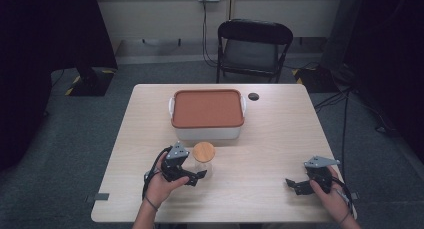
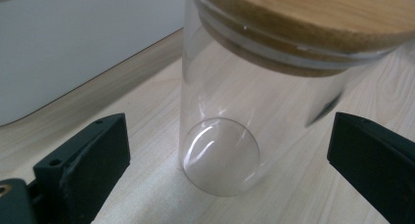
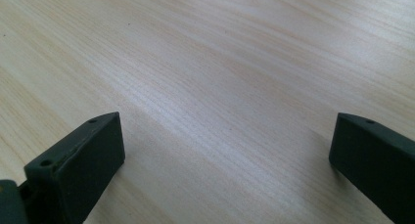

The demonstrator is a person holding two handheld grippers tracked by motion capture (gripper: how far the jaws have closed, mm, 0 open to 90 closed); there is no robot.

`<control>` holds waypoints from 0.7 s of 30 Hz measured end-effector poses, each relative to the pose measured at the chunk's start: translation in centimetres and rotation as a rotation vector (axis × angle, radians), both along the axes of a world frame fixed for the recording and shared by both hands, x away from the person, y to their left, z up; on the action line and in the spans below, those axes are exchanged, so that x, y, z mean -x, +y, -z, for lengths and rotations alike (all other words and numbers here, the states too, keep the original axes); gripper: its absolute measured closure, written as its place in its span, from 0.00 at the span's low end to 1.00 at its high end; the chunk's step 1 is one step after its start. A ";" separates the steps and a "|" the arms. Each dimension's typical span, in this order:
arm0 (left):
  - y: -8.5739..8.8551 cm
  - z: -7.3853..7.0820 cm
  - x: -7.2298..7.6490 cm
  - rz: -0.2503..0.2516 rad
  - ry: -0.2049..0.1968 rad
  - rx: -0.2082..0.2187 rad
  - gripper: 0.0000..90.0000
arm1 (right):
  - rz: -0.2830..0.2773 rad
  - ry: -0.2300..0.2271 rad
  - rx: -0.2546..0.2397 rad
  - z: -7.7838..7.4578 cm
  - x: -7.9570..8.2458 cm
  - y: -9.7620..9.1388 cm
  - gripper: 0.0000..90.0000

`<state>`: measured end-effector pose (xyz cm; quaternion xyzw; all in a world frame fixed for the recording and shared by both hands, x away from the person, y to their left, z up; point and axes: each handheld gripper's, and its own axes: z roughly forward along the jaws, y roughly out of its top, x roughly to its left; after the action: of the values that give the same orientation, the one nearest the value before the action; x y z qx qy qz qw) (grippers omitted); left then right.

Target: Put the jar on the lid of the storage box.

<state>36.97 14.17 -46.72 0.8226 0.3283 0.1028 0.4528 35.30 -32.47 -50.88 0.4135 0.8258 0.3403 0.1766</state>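
A clear glass jar (image 1: 204,164) with a round wooden lid (image 1: 204,151) stands upright on the light wooden table (image 1: 260,139), just in front of a white box. My left gripper (image 1: 192,173) is open right beside the jar, on its left. In the left gripper view the jar (image 2: 222,126) stands between the two spread jaws, a gap showing on each side, and its lid (image 2: 313,23) is at the top. My right gripper (image 1: 295,185) rests open near the table's front right, with bare wood (image 3: 220,87) between its jaws.
A white box (image 1: 207,131) with a flat orange lid (image 1: 207,108) sits at the table's middle back; its white wall (image 2: 73,43) shows behind the jar. A small black disc (image 1: 253,96) lies to its right. A black folding chair (image 1: 252,49) stands beyond the table.
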 end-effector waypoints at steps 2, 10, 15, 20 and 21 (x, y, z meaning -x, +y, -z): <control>-0.1 0.0 0.0 0.001 -0.001 0.004 0.02 | 0.000 0.000 0.000 0.0 0.0 0.0 0.00; -0.4 0.1 -0.1 0.001 0.002 -0.001 0.02 | 0.000 0.000 0.000 0.0 0.0 0.0 0.00; -0.5 0.1 -0.2 0.003 0.004 -0.005 0.02 | 0.000 0.000 0.000 0.0 0.0 0.0 0.00; -0.6 0.0 -0.4 0.003 0.002 -0.003 0.03 | 0.000 0.000 0.000 0.0 0.0 0.0 0.00; -0.6 0.0 -0.4 0.001 0.001 -0.001 0.03 | 0.000 0.000 0.000 0.0 0.0 0.0 0.00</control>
<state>37.39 13.55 -46.74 0.8232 0.3279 0.1025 0.4521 35.30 -32.47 -50.88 0.4136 0.8258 0.3403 0.1766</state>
